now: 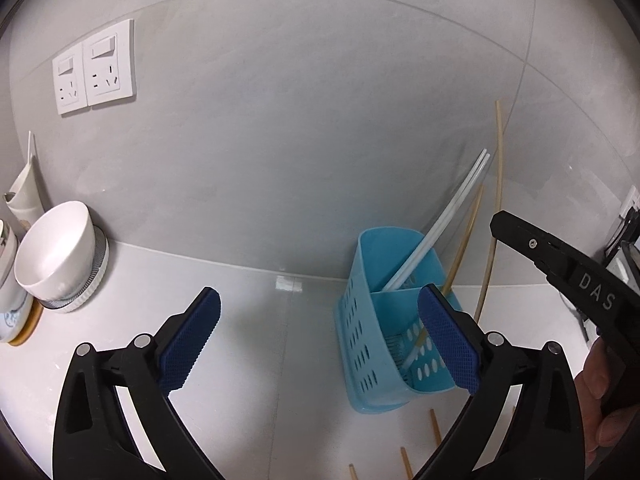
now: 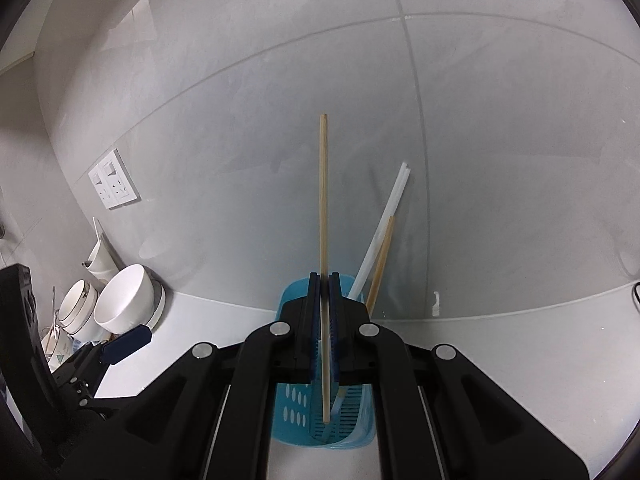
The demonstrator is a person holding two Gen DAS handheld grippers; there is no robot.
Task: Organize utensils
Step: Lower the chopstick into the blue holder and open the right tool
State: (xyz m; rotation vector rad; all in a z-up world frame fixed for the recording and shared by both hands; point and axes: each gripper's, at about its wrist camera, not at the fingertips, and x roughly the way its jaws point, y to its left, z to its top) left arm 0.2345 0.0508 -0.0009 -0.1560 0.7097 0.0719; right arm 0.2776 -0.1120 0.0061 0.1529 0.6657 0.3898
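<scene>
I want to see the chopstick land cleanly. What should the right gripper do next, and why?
Probably lower, then open. The right gripper is shut on the wooden chopstick, upright with its tip inside the blue holder.

Wide-open left tongs (image 1: pixel 320 332) beside blue caddy (image 1: pixel 372 320)

Glossy white counter (image 1: pixel 248 344), smooth enough to mirror light near its back edge. Smooth grey wall tiles (image 1: pixel 320 120) with a soft sheen. Light blue plastic caddy (image 1: pixel 360 320), perforated, semi-gloss. Pale raw-looking wooden chopstick (image 2: pixel 324 240); two white, plastic-looking chopsticks (image 1: pixel 440 232). Matt black plastic left gripper (image 1: pixel 320 340) and right gripper (image 2: pixel 325 336), bright metal pins, dark blue finely textured rubbery pads (image 1: pixel 192 340). Glazed white ceramic-looking bowl (image 1: pixel 56 248) toward counter's left edge. Smooth white plastic wall sockets (image 1: pixel 96 68).
</scene>
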